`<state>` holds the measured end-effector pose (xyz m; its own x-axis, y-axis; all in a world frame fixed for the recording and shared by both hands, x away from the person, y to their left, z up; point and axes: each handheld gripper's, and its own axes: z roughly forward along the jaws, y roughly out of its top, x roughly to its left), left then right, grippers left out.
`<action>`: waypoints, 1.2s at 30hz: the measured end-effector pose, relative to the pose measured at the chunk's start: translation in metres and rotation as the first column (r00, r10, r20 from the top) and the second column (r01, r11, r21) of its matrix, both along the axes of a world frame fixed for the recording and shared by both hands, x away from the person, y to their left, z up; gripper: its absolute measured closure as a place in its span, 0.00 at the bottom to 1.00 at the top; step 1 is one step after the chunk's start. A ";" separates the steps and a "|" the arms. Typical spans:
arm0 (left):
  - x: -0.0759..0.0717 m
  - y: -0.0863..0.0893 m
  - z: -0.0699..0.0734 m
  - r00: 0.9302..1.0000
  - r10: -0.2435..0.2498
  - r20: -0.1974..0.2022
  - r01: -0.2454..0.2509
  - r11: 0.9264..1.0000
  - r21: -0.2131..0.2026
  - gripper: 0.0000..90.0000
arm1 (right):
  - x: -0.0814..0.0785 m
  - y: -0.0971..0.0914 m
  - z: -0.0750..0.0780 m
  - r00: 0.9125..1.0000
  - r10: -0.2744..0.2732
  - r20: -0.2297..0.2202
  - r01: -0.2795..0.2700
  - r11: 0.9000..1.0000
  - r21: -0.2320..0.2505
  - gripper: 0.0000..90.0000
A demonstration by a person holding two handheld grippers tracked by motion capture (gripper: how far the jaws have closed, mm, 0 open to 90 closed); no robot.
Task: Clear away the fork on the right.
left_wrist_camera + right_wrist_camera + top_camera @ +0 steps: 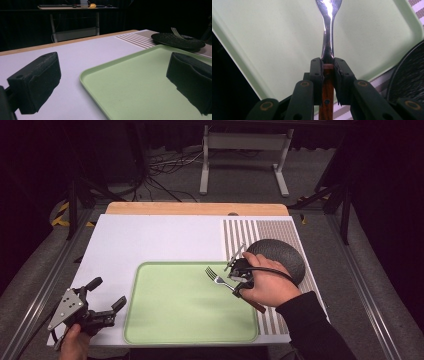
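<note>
Currently we hold the fork point(216, 277) in the right gripper point(239, 272), whose jaws are clamped narrowly on the junction of the steel neck and the wooden handle. In the right gripper view the fork point(328, 37) runs straight out from between the jaws, its handle passing back between them. We see the fork raised over the right part of the green tray point(165, 320), tines toward the far left, with the handle end projecting near and right below our hand.

Outward from the fork, the tray surface beneath it is bare. To the right of the tray lies the black plate point(285, 256), resting on the striped mat point(260, 232); our right hand sits just in front of the plate and partly covers it. The plate's rim lies close beside the tray's right edge.

At the near left, our left gripper point(107, 297) rests just outside the tray's left edge on the white table point(150, 237), its jaws wide apart with nothing between them. In the left gripper view one jaw stands over the table and the other over the tray point(140, 82).
</note>
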<state>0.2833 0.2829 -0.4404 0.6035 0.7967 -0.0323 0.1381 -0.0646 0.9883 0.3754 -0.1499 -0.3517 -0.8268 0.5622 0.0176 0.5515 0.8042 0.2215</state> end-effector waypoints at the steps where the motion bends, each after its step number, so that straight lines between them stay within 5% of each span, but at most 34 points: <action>1: 0.000 0.000 0.000 1.000 -0.001 0.000 0.001 1.000 0.000 0.00 | 0.000 0.001 -0.001 1.000 -0.013 0.008 0.013 1.000 0.000 0.87; 7: 0.000 0.000 0.000 1.000 0.000 0.001 0.000 1.000 -0.003 0.00 | 0.000 0.003 -0.007 0.996 -0.093 -0.009 0.093 0.996 0.016 0.87; 17: 0.000 0.000 0.000 1.000 -0.001 0.001 0.001 1.000 -0.002 0.00 | 0.000 0.006 -0.018 0.973 -0.225 -0.042 0.226 0.974 0.021 0.87; 23: 0.000 0.000 0.000 1.000 -0.001 0.001 0.001 1.000 -0.003 0.00 | 0.002 0.007 -0.024 0.944 -0.324 -0.067 0.326 0.945 0.030 0.87; 29: 0.000 0.000 0.000 1.000 0.000 0.001 0.000 1.000 -0.003 0.00 | 0.003 0.006 -0.029 0.932 -0.355 -0.074 0.358 0.934 0.024 0.87; 32: 0.000 0.000 0.000 1.000 0.000 0.001 0.000 1.000 -0.003 0.00 | 0.004 0.006 -0.032 0.921 -0.380 -0.087 0.383 0.924 0.018 0.87; 33: 0.000 0.000 0.000 1.000 0.000 0.001 0.000 1.000 -0.003 0.00 | 0.004 0.006 -0.033 0.908 -0.406 -0.105 0.410 0.912 0.019 0.87; 36: 0.000 0.000 0.000 1.000 -0.001 0.001 0.001 1.000 -0.003 0.00 | 0.005 0.006 -0.034 0.900 -0.421 -0.112 0.425 0.905 0.016 0.87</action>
